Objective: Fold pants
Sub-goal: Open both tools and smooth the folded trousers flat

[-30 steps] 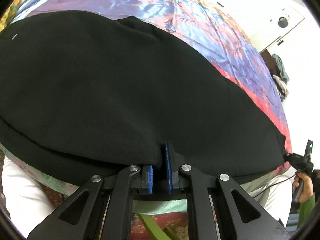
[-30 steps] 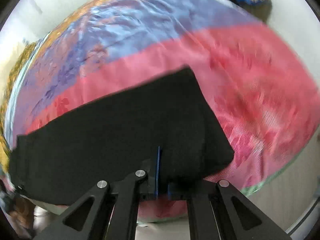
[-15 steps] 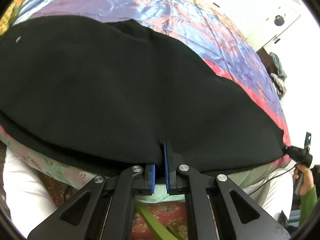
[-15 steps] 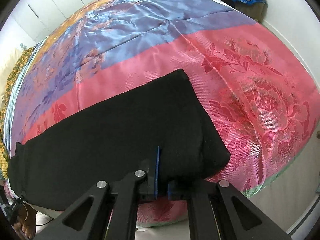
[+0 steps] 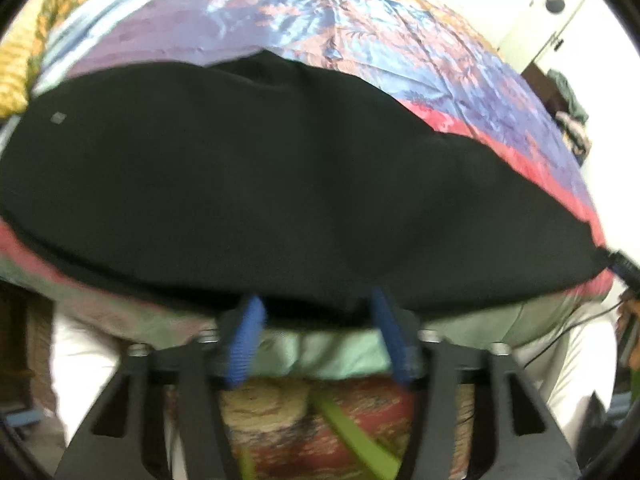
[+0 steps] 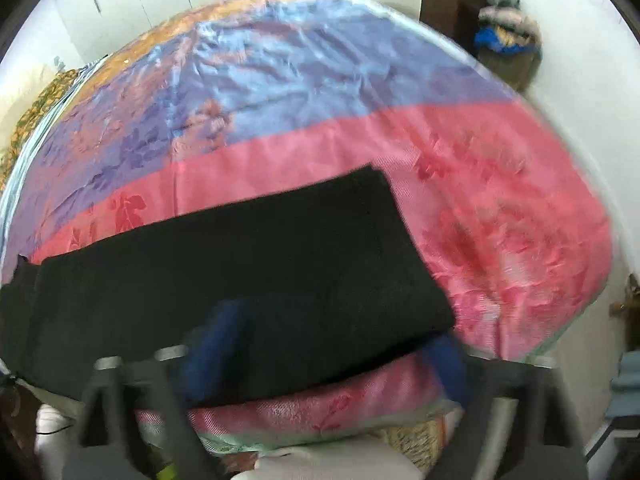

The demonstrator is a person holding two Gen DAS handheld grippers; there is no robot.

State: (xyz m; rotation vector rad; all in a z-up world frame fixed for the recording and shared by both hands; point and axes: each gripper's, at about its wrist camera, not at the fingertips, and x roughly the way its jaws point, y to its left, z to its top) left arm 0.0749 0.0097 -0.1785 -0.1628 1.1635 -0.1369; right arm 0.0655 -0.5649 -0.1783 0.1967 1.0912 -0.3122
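Observation:
The black pants (image 5: 280, 184) lie flat along the near edge of a bed, folded lengthwise into one long strip. In the right wrist view their leg end (image 6: 320, 264) lies on the pink band of the bedspread. My left gripper (image 5: 316, 332) is open, its blue pads apart just off the pants' near edge at the bed's rim. My right gripper (image 6: 324, 356) is open too, blurred, its pads spread at the near edge of the leg end. Neither holds cloth.
The bed has a shiny floral bedspread (image 6: 304, 76) in pink, blue-purple and orange bands. A pale green sheet edge (image 5: 320, 352) hangs below the pants. A dark stand with piled clothes (image 6: 504, 36) stands at the far right corner. White cupboards line the back wall.
Both grippers were shut on the pants' near edge; now both have opened and let go. Both have drawn back a little from the bed.

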